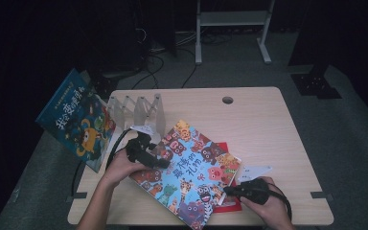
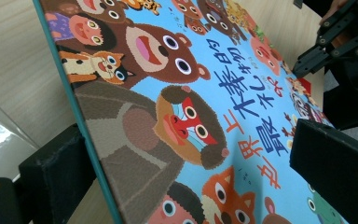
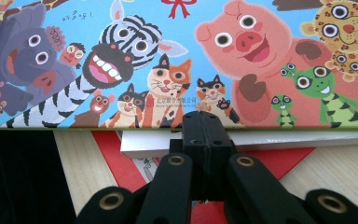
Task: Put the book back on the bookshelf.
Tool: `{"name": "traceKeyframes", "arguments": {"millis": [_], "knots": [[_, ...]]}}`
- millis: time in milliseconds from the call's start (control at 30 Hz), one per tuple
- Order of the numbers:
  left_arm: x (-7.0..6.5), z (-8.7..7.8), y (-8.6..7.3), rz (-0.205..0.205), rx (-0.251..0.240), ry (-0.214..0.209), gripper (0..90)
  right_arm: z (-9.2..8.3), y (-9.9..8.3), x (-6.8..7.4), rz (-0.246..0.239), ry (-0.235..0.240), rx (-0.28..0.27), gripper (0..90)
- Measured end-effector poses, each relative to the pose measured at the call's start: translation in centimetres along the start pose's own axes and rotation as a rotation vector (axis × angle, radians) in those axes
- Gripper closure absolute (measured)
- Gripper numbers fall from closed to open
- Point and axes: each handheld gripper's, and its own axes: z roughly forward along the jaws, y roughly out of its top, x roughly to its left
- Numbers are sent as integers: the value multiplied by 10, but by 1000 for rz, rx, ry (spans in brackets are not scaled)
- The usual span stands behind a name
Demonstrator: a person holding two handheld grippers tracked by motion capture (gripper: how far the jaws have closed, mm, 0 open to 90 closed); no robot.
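A picture book (image 1: 189, 167) with cartoon animals on a blue cover lies slanted across the middle of the table. My left gripper (image 1: 162, 162) is shut on the book's left edge, one jaw under the book (image 2: 191, 93) and one on its cover, and that edge is off the tabletop. My right gripper (image 1: 227, 190) sits at the book's near right edge with its jaws shut together and nothing between them. In the right gripper view its tips (image 3: 205, 123) touch the lower edge of the cover (image 3: 168, 60), above a white book (image 3: 270, 140) and a red book (image 3: 116, 158).
A white accordion book rack (image 1: 139, 110) stands at the table's back left. A blue picture book (image 1: 76, 120) leans off the left edge. The wooden table (image 1: 268, 129) has a cable hole (image 1: 227, 100) at the back. Cables and a frame stand on the floor behind.
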Motion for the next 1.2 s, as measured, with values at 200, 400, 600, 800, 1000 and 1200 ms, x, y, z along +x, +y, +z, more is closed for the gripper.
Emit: {"name": "traceKeyframes", "arguments": {"millis": [200, 400, 600, 800, 1000, 1200], "knots": [[-4, -6, 8, 10, -11, -2, 55, 0, 2, -2, 9, 11, 12, 892], [-3, -12, 17, -2, -2, 17, 95, 3, 7, -3, 7, 20, 28, 893], [-5, -19, 25, -20, 15, 41, 170, 6, 11, -4, -9, 17, 34, 894], [-6, -30, 35, -29, 14, 65, 304, 9, 15, -4, -20, 12, 33, 894], [-8, -38, 47, -32, 22, 81, 421, 14, 19, -5, -35, 8, 26, 894], [-11, -42, 56, -36, 25, 69, 480, 20, 24, -5, -50, 2, 18, 894]]}}
